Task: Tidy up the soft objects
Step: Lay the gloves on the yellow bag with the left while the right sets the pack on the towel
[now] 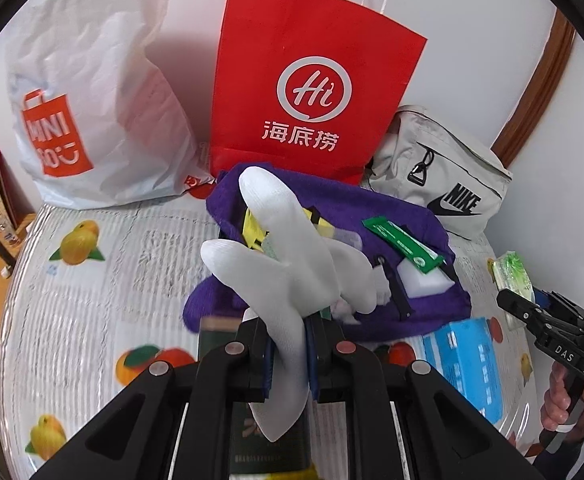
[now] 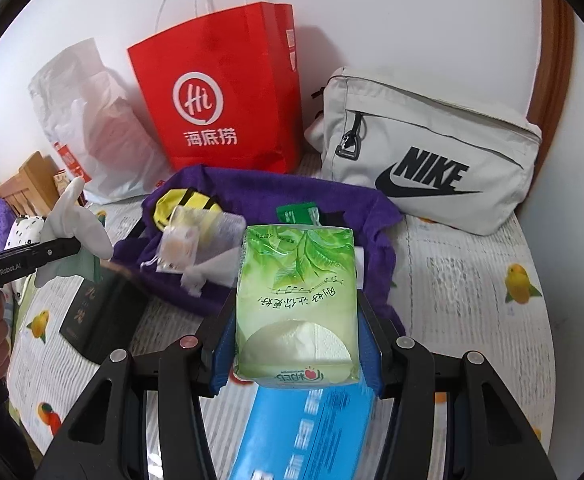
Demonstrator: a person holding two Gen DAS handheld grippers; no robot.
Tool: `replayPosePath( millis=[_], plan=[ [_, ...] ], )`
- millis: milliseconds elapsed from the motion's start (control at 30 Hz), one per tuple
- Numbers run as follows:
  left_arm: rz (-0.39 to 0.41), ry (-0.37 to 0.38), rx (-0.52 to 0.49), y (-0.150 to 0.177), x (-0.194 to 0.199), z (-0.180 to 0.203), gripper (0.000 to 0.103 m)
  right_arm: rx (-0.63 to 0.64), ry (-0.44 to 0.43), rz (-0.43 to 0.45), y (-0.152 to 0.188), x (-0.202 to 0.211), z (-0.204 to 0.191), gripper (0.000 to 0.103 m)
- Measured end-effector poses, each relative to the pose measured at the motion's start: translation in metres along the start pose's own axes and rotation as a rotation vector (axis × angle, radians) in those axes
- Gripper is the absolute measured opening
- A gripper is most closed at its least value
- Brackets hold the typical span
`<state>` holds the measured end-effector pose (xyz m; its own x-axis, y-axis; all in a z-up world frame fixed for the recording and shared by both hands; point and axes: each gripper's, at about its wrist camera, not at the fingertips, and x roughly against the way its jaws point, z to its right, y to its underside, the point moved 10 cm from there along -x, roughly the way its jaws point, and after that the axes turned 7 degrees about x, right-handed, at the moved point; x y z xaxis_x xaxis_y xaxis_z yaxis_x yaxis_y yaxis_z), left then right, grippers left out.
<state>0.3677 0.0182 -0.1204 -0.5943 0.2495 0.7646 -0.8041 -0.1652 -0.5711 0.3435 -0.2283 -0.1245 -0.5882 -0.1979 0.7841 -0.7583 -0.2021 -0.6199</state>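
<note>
My left gripper (image 1: 288, 354) is shut on a pair of white socks (image 1: 280, 264) and holds them up above the table; they also show in the right wrist view (image 2: 72, 220). My right gripper (image 2: 298, 354) is shut on a green tissue pack (image 2: 298, 300), lifted over a blue box (image 2: 304, 432). The pack also shows in the left wrist view (image 1: 512, 276). A purple towel (image 1: 412, 216) lies mid-table with a green sachet (image 1: 404, 244), a white sponge (image 1: 424, 284) and a yellow striped pouch (image 2: 188, 204) on it.
A red paper bag (image 1: 312, 88), a white Miniso plastic bag (image 1: 92, 100) and a grey Nike pouch (image 2: 432, 152) stand along the back wall. A dark green box (image 2: 100, 316) lies at the left. The fruit-print tablecloth (image 1: 92, 280) covers the table.
</note>
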Motion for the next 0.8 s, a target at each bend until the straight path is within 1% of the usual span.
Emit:
replayPosePath(
  millis=[267,467,667,800],
  plan=[
    [-0.030,0.002,-0.016,-0.019,-0.030,0.007,0.013,-0.007,-0.005,-0.039,-0.022,-0.037,0.009,0.052],
    [-0.066,0.020,-0.008,-0.023,-0.054,0.013,0.013,-0.010,-0.009,-0.076,-0.034,-0.067,0.012,0.052],
    [-0.103,0.029,-0.014,-0.024,-0.074,0.023,0.013,0.021,-0.054,-0.105,-0.044,-0.092,-0.004,0.052],
    [-0.137,0.047,-0.020,-0.022,-0.090,0.031,0.013,0.035,-0.084,-0.154,-0.041,-0.112,-0.014,0.052]
  ],
)
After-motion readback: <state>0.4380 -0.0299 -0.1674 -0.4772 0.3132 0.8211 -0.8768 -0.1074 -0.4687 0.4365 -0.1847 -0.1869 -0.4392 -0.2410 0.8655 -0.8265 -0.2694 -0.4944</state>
